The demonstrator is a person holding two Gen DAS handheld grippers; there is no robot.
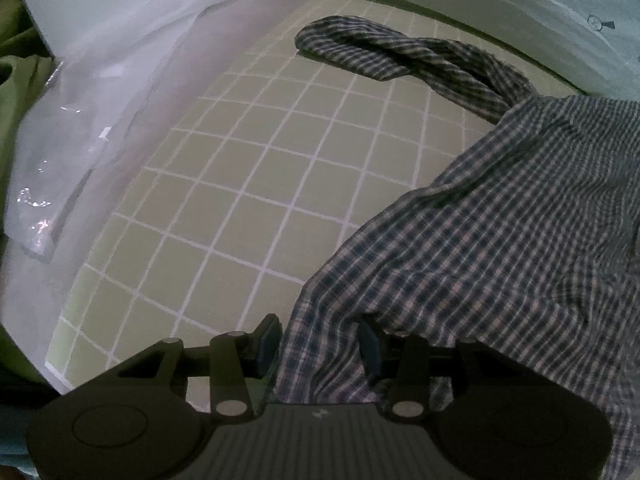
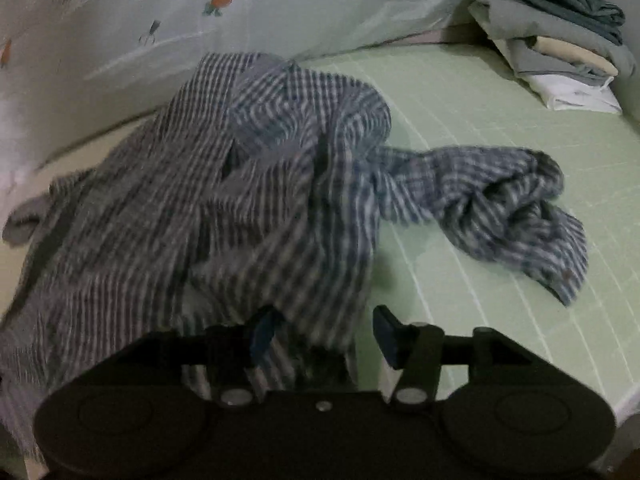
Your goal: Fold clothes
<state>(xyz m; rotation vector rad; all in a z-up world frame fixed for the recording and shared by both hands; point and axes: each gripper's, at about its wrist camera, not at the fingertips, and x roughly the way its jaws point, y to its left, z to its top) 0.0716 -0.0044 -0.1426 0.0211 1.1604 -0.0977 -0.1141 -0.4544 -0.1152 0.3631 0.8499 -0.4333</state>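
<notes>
Near: left gripper (image 1: 318, 344) and right gripper (image 2: 324, 334) both stand apart, hem of the blue-and-white checked cotton shirt (image 2: 240, 184) between the fingers, unclamped. Shirt lies crumpled on the green gridded bench (image 1: 240, 184). Far: twisted sleeve (image 1: 400, 54). Risk: closing may catch several layers; lifting could tighten the twist.
</notes>
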